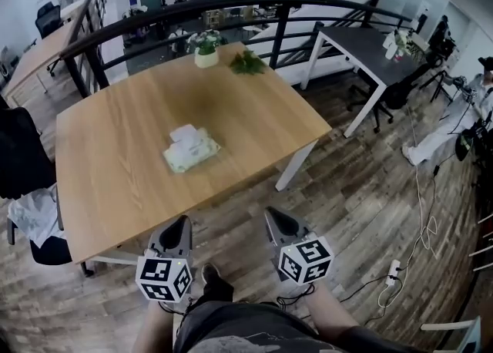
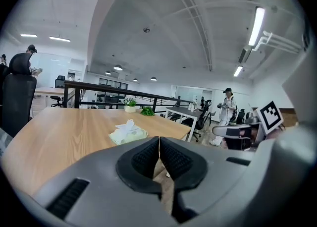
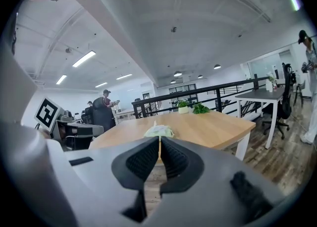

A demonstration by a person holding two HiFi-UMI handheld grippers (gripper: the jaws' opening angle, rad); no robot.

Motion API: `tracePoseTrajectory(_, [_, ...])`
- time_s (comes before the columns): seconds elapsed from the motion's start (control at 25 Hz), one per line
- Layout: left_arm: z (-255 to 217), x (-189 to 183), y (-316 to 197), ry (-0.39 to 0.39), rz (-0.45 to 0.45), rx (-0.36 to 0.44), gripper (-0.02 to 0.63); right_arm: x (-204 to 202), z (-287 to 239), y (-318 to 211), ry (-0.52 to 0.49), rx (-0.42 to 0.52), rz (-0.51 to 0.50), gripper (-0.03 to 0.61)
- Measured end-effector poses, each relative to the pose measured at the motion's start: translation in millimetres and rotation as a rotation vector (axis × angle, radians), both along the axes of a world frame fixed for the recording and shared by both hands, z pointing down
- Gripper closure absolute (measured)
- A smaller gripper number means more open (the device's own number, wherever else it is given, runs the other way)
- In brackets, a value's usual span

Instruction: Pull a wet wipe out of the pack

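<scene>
Wet-wipe pack [image 1: 191,151] lies mid-desk [image 1: 108,189], well ahead of me, its long axis crosswise to my reach and a white wipe [image 1: 183,133] showing on top. My left gripper [image 1: 183,224] is nearer, almost in line with it. My right gripper [image 1: 272,215] stands off to the side, and both pairs of jaws are pressed together, empty.

pale green wet wipe pack [image 1: 191,151] flat mid-table, white wipe [image 1: 183,133] protruding.

Wood-plank floor [image 1: 370,189], black railing [image 1: 279,35], grey desk [image 1: 362,47], ceiling strip lights [image 2: 257,20].
</scene>
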State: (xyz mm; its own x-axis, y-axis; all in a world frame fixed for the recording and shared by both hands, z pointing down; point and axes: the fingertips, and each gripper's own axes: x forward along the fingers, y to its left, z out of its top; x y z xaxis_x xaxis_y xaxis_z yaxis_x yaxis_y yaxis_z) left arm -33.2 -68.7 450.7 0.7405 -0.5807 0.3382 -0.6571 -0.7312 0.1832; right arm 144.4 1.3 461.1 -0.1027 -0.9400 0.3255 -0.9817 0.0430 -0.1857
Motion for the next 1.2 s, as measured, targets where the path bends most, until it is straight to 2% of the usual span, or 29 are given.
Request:
tracePoseTrajectory(0.32, [3.5,-6.1,-61.9,0.002,0.01,-0.015,0.598,-10.8,-2.4,-63.8,0.018,-0.016,-0.011,0.552])
tracePoseTrajectory(0.68, [10.9,-3.1,-115.8,0.025,0.063,-0.046,0.598,-15.7,-5.2,-115.6,0.058,-0.045,0.008,0.552])
tracePoseTrajectory(0.96, [21.0,3.1,-145.4,0.028,0.118,-0.05,0.598,-20.0,-2.0,-152.2,0.062,-0.042,0.036,0.552])
tracePoseTrajectory(1.2, [25.0,-2.2,-160.0,0.03,0.112,-0.057,0.598,-26.6,-1.9,-170.6,0.08,-0.046,0.01,0.552])
